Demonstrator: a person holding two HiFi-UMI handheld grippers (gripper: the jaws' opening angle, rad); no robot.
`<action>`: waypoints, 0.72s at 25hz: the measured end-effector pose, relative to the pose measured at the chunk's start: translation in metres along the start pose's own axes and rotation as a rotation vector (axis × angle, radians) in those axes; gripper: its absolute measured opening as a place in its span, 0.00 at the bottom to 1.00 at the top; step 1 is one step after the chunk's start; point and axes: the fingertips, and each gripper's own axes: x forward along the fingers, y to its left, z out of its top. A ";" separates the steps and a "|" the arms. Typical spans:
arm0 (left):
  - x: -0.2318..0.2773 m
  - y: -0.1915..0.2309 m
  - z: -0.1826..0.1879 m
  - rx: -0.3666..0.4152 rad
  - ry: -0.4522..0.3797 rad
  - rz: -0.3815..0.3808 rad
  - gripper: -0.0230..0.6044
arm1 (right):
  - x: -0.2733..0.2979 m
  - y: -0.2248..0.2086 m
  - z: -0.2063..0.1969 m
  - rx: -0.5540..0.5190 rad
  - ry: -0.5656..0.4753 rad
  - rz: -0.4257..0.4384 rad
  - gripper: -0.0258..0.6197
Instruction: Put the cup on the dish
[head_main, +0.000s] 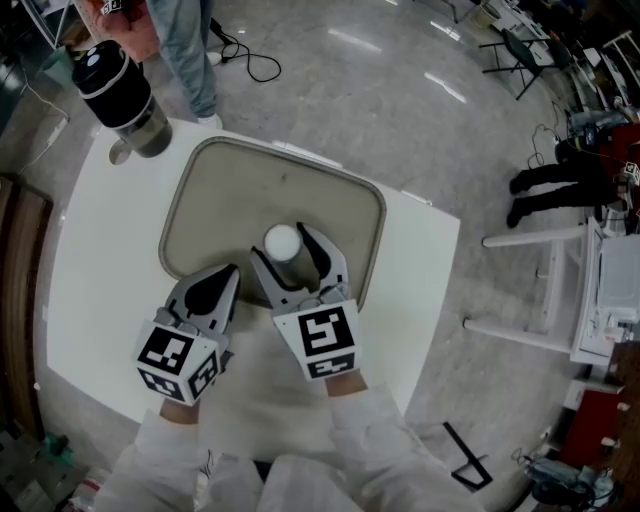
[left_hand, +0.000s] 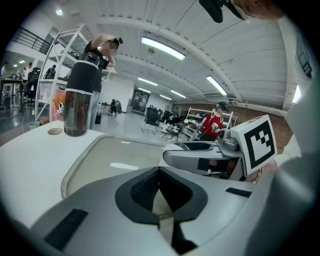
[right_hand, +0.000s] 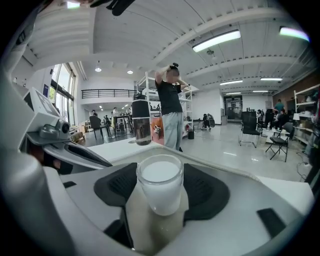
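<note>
White table (head_main: 90, 300), head view: one beige dish (head_main: 200, 180), one cup (head_main: 282, 241) standing on it, one dark bottle (head_main: 120, 90) at the far corner, two grippers. Left gripper view: the left gripper (left_hand: 160, 169) has its jaws closed together, empty. Right gripper view: the right gripper (right_hand: 160, 172) holds its jaws wide, pads against the cup's sides.
</note>
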 end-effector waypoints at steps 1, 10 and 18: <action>-0.002 -0.001 0.001 0.003 -0.002 0.001 0.03 | -0.003 0.001 0.002 0.002 -0.004 -0.004 0.47; -0.027 -0.025 0.015 0.044 -0.014 -0.017 0.03 | -0.054 0.018 0.027 -0.020 -0.063 -0.008 0.47; -0.072 -0.066 0.021 0.111 -0.040 -0.051 0.03 | -0.116 0.054 0.049 -0.068 -0.111 0.024 0.47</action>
